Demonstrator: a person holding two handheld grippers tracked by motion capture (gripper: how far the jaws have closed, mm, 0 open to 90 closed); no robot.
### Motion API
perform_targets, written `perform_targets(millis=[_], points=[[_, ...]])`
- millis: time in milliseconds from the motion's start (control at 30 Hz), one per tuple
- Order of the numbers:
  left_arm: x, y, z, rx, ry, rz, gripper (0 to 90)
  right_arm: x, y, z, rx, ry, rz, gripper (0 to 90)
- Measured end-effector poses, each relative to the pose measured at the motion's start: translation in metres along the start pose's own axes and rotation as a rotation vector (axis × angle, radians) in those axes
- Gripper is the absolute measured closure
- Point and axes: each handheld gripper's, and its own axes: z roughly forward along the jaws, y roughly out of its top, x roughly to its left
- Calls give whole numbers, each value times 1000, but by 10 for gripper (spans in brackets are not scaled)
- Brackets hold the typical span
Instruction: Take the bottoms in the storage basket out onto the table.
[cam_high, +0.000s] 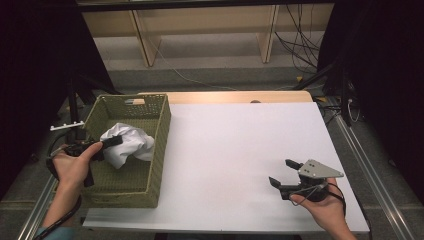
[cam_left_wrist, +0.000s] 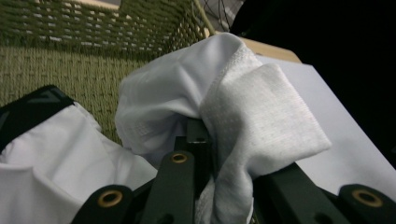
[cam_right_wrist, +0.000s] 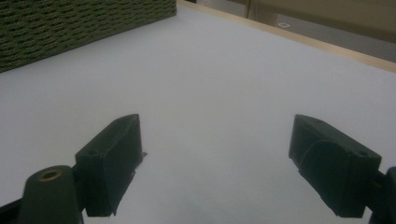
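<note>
I take the green woven basket (cam_high: 152, 150) as my landmark; it sits at the left end of the white counter (cam_high: 235, 150), its long side running away from me. Inside it, roughly in the middle and rising above the rim, is a crumpled white cloth (cam_high: 127, 142).

My left gripper (cam_high: 102, 145) reaches in over the basket's left wall, held by my left hand (cam_high: 75, 162) just outside that wall. In the left gripper view its fingers (cam_left_wrist: 180, 182) are clamped on a fold of the white cloth (cam_left_wrist: 243, 107), which bunches up around and over them; the basket's woven wall (cam_left_wrist: 93, 28) shows behind, and more of the cloth lies at the lower left with a black band across it.

My right gripper (cam_high: 286, 173) is well to the right of the basket, near the counter's front right part, held by my right hand (cam_high: 322, 207) and pointing back toward the basket. In the right gripper view its fingers (cam_right_wrist: 114, 156) stand wide apart with nothing between them, over bare counter (cam_right_wrist: 219, 93), and the basket's side (cam_right_wrist: 70, 23) shows at the far upper left.
</note>
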Motion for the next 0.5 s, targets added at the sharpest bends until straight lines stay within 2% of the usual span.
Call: perform_targets(millis=[233,400,500], points=[[-3,3,-3,-55,0,-10,806,1,0,0,0,1,3,182],[-5,6,-6,-75,-12,-23,805,0,0,0,-1,1,3,182],[-8,7,-7,-86,-13,-12,806,1,0,0,-1,2,3,182]])
